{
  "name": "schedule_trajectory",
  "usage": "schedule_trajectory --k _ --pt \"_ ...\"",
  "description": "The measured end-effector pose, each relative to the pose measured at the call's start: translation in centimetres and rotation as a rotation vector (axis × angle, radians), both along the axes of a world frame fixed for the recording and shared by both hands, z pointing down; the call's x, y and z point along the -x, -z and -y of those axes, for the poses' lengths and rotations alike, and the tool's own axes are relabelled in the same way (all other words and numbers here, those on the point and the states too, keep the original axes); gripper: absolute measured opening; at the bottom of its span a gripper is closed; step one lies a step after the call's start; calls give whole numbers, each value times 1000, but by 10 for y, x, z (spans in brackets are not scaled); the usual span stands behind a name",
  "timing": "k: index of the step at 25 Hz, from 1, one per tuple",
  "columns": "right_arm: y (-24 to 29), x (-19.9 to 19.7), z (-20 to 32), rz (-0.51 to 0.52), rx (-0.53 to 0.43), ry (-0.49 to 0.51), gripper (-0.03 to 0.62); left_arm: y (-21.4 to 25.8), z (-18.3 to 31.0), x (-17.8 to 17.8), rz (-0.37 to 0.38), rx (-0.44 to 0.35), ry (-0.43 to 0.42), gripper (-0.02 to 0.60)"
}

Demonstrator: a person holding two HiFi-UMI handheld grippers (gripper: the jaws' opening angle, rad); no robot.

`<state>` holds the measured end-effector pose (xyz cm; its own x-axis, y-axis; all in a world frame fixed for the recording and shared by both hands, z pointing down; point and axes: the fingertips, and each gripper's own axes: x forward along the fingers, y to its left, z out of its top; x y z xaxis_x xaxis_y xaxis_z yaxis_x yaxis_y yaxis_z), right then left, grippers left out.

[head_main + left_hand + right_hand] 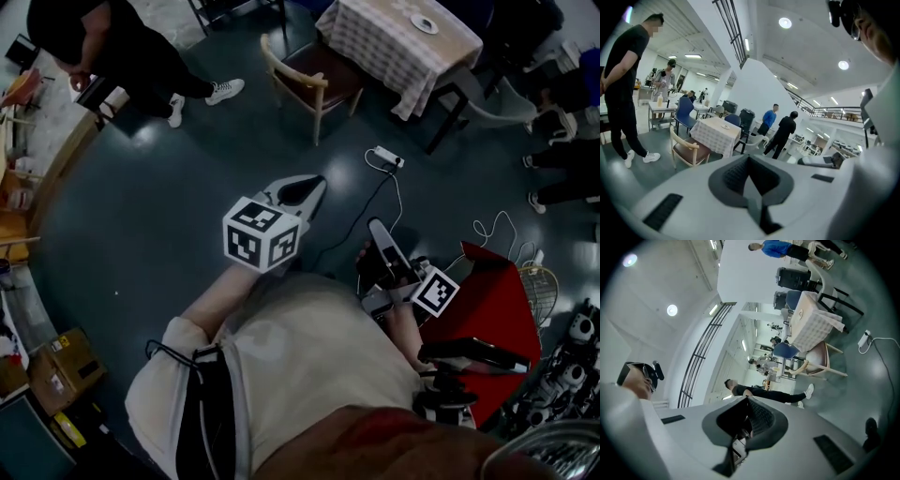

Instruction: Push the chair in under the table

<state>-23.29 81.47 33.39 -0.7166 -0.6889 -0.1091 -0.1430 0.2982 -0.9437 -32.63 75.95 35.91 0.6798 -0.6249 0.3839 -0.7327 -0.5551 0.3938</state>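
Observation:
A wooden chair [309,80] with a brown seat stands pulled out from a table [370,37] with a checked cloth, at the top of the head view, well ahead of both grippers. My left gripper [312,186] is raised over the dark floor, shut and empty, pointing toward the chair. My right gripper [377,227] is beside it to the right, also shut with nothing in it. In the left gripper view the chair [689,150] and table [717,133] lie beyond the closed left gripper [749,158]. The right gripper view shows the chair [818,359] and table [813,319] tilted sideways, far past the right gripper [747,400].
A person in black [122,47] stands at the upper left near the chair. A white power strip [386,157] and its cable lie on the floor between me and the table. A red stand [487,300] is close on my right. Two people [780,131] stand behind the table.

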Motion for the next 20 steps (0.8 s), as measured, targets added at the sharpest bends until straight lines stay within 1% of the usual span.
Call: schedule_trajectory --k 4,9,13,16,20 --pt "4 32 22 -47 -3 44 11 -6 18 39 -20 27 54 6" --pt "14 79 47 -80 -55 86 11 -6 37 93 -35 12 115 6" --pt "10 115 64 -83 -28 120 11 -18 48 137 -59 40 186 6" --pt "8 133 73 -73 1 134 11 -25 56 158 -77 52 203 6" --pt "6 146 82 -83 25 138 12 -21 69 173 -111 35 203 6"
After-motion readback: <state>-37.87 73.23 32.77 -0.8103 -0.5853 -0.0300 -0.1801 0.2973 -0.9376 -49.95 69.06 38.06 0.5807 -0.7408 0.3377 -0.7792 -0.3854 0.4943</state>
